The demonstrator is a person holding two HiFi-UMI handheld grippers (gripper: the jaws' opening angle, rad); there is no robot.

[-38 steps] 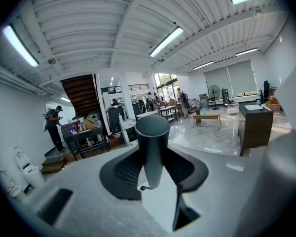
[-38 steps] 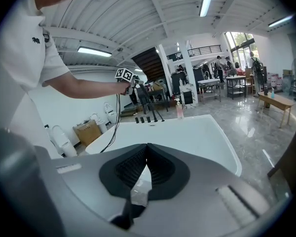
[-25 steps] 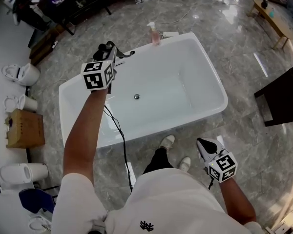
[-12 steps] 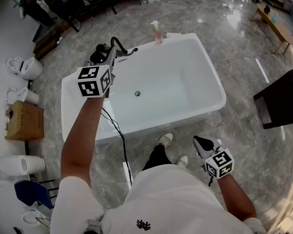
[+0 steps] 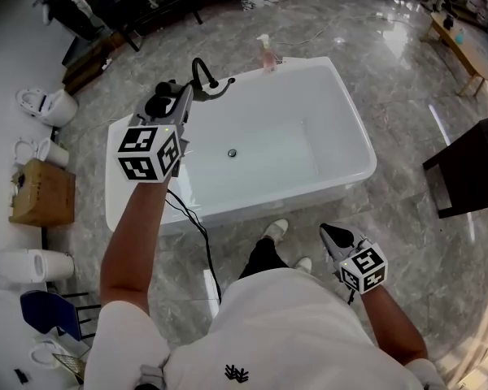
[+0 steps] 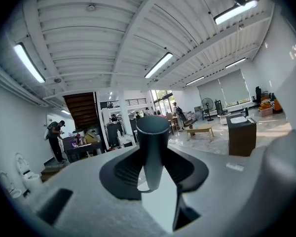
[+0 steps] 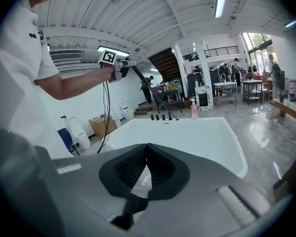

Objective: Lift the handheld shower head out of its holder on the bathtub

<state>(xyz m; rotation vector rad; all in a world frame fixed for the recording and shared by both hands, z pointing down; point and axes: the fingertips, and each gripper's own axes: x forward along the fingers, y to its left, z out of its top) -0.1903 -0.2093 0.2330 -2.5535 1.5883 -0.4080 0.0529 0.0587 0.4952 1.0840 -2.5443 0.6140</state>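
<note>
A white bathtub (image 5: pixel 351 128) lies ahead of me. My left gripper (image 5: pixel 179 97) is raised above its far left corner, shut on the dark handle of the shower head (image 5: pixel 158 104), whose black hose (image 5: pixel 202 70) arcs down to the rim. In the left gripper view the handle (image 6: pixel 152 149) stands upright between the pads, pointing out over the room. The right gripper view shows that left gripper (image 7: pixel 124 64) high in the air with the shower head (image 7: pixel 138 76). My right gripper (image 5: pixel 335 236) hangs low by my right side, shut with nothing in it (image 7: pixel 147 152).
A pink pump bottle (image 5: pixel 267 55) and dark tap knobs (image 7: pixel 161 117) stand on the tub's far rim. Toilets (image 5: pixel 45 104) and a cardboard box (image 5: pixel 42 192) line the left wall. A dark cabinet (image 5: pixel 472 165) stands at right. A black cable (image 5: pixel 197 226) hangs from my left arm.
My left gripper has risen and drawn back toward me with the shower head, pulling the hose up off the rim. The right gripper has shifted only slightly.
</note>
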